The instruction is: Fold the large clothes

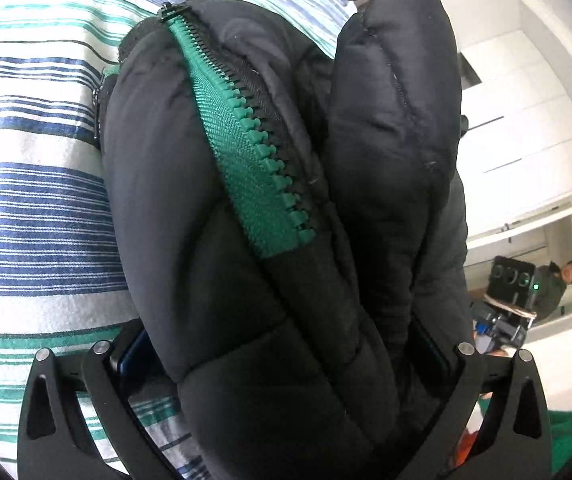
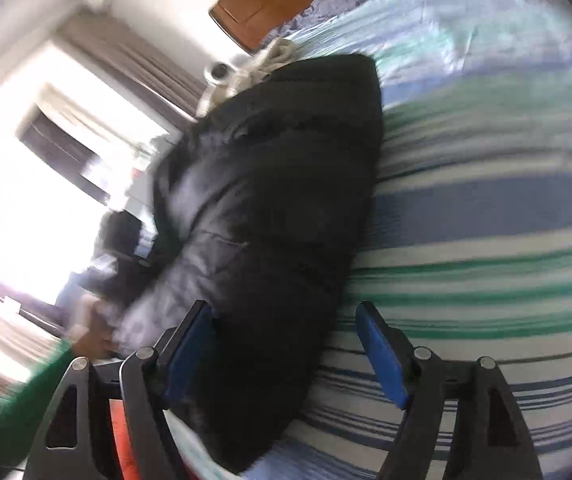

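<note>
A black puffer jacket [image 1: 174, 200] with a green zipper [image 1: 246, 148] lies bunched on the striped bed sheet [image 1: 34, 200]. My left gripper [image 1: 282, 356] is shut on a thick fold of it, and padded layers fill the whole gap between the blue pads [image 1: 126, 360]. In the blurred right wrist view the same jacket [image 2: 278, 184] stretches away across the bed [image 2: 486, 240]. My right gripper [image 2: 286, 344] stands open at the jacket's near end. Its left pad [image 2: 190, 344] is against the fabric. Its right pad [image 2: 382, 356] hangs apart over the sheet.
A wooden headboard [image 2: 262, 4] and a pale bundle of cloth [image 2: 270, 60] lie beyond the jacket. White cabinets [image 1: 526, 140] and a seated person [image 1: 558, 284] are off to the right. A bright window [image 2: 26, 200] is on the left. A green sleeve [image 2: 18, 392] shows at the lower left.
</note>
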